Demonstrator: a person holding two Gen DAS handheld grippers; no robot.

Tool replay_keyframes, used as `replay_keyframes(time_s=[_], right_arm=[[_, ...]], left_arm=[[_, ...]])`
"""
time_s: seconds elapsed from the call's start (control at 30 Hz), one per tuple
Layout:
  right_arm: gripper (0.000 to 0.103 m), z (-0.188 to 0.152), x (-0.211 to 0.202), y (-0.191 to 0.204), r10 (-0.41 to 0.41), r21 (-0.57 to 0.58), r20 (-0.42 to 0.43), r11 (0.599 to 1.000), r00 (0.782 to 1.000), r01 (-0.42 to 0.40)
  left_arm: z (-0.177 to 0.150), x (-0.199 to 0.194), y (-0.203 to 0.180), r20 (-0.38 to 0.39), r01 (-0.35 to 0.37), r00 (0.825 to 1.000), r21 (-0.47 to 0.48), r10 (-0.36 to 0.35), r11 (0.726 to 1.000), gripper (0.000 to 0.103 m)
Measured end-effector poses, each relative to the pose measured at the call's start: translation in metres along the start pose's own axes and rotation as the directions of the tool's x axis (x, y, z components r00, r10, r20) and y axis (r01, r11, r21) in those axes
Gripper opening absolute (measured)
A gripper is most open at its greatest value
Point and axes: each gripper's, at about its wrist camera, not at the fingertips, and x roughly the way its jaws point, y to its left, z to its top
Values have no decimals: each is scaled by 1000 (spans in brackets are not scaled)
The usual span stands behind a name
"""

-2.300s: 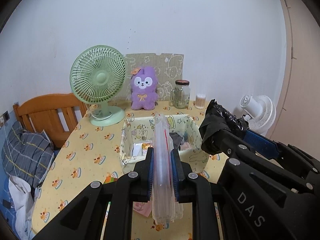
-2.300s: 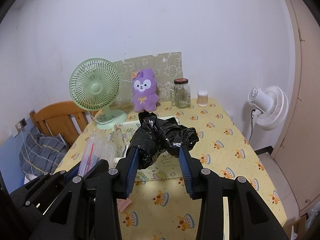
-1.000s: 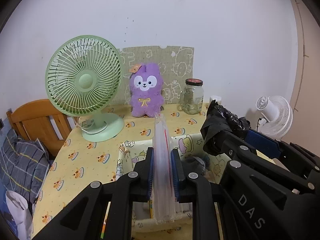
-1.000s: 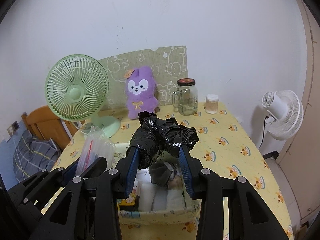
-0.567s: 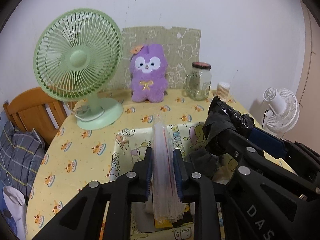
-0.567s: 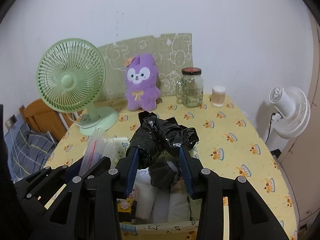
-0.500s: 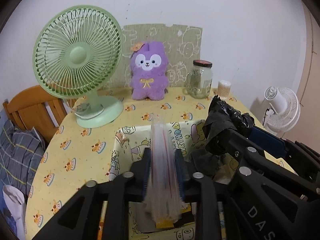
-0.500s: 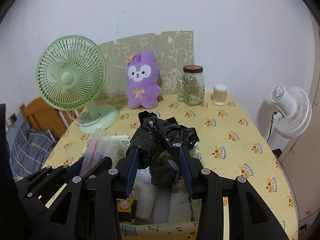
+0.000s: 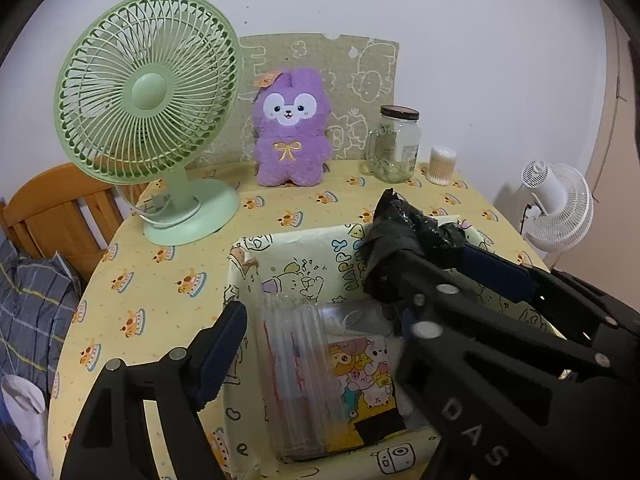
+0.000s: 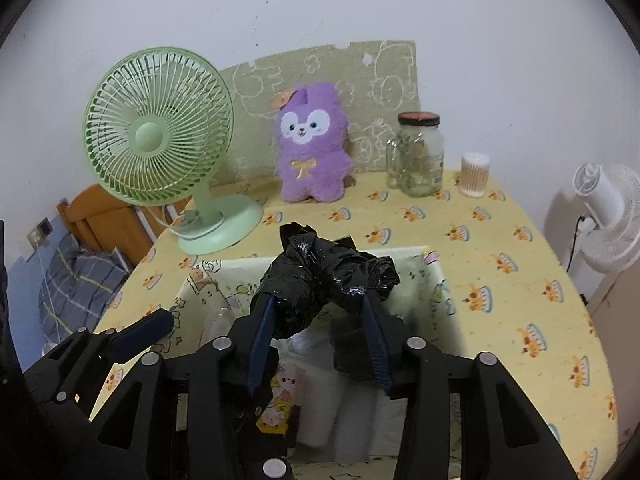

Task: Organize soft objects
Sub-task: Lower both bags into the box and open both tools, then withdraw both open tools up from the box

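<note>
A cream fabric bin point(image 9: 304, 236) with cartoon prints stands on the yellow tablecloth. A stack of clear zip bags point(image 9: 296, 380) lies inside it, beside a cartoon-printed packet point(image 9: 360, 376). My left gripper point(image 9: 320, 316) hovers over the bin with its jaws opening wide. The bags lie below and between the fingers point(image 9: 224, 344), and no pad touches them. My right gripper point(image 10: 316, 300) is over the bin's right half point(image 10: 436, 280). Its jaws are opening slightly, but the pads still press on a crumpled black plastic bag point(image 10: 324, 276), which also shows in the left wrist view point(image 9: 400, 232).
Along the back of the table stand a green desk fan point(image 9: 148, 92), a purple plush point(image 9: 290, 132), a glass jar point(image 9: 396, 144) and a cotton swab tub point(image 9: 442, 160). A wooden chair point(image 9: 60, 216) with plaid cloth is at the left. A white fan point(image 9: 560, 204) is at the right.
The left jaws opened and let go of the clear zip bags, which now lie in the bin. Both grippers sank toward the bin. The right jaws stand slightly wider.
</note>
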Motion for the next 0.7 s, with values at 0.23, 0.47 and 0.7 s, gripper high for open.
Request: replay_keyframes(time_s=[0.23,0.47,0.7], right_arm=[[89,0,3,2,-34,-29,8,999,999,34],[95,1,-3,2,-55,-46,12,997,998,56],[96,1,-19,3,-82,-49,35,995,996,84]], left_arm=[[-1,2,-1,5,12,1000,2,-12,1000,84],[-1,-5,-1,19,6,1000,5,-6,1000,88],[0,-18,-4,41,-9,999,9,9,1000,94]])
